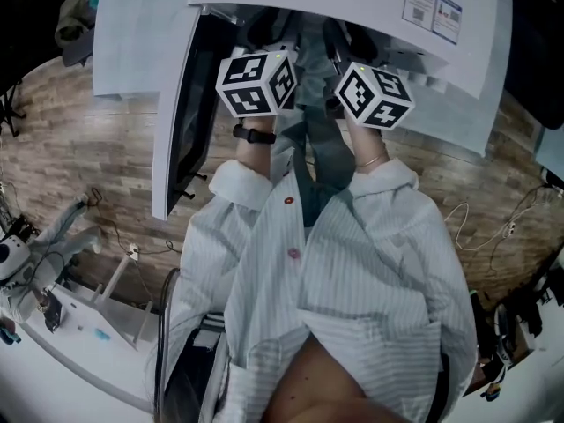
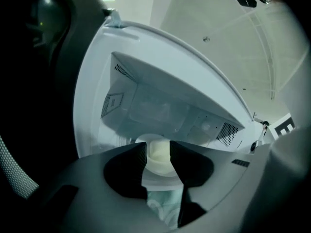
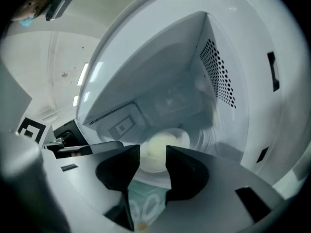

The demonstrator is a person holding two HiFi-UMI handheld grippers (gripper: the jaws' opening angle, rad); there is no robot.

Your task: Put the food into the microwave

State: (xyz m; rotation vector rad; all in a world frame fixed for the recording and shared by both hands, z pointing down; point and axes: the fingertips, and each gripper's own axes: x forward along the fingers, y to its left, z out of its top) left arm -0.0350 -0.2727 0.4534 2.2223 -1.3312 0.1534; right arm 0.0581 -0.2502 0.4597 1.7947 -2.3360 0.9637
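Observation:
A pale round bun (image 2: 158, 155) lies on a white plate (image 2: 156, 179) with a teal patterned rim. My left gripper (image 2: 158, 160) is shut on the plate's near edge, and beside it my right gripper (image 3: 153, 163) is shut on that same plate (image 3: 181, 138), with the bun (image 3: 154, 152) just past its jaws. Both point into the open white microwave (image 1: 352, 7), whose cavity (image 2: 160, 106) fills the gripper views; the plate sits at the cavity mouth. In the head view only the marker cubes (image 1: 256, 82) (image 1: 374, 95) show, and the jaws and plate are hidden.
The microwave door (image 1: 180, 117) hangs open to the left of my left arm. The cavity's perforated right wall (image 3: 218, 76) is close to the right gripper. Below lies wooden flooring (image 1: 79, 148) with cables (image 1: 493, 227), and a white bench (image 1: 79, 351) stands at lower left.

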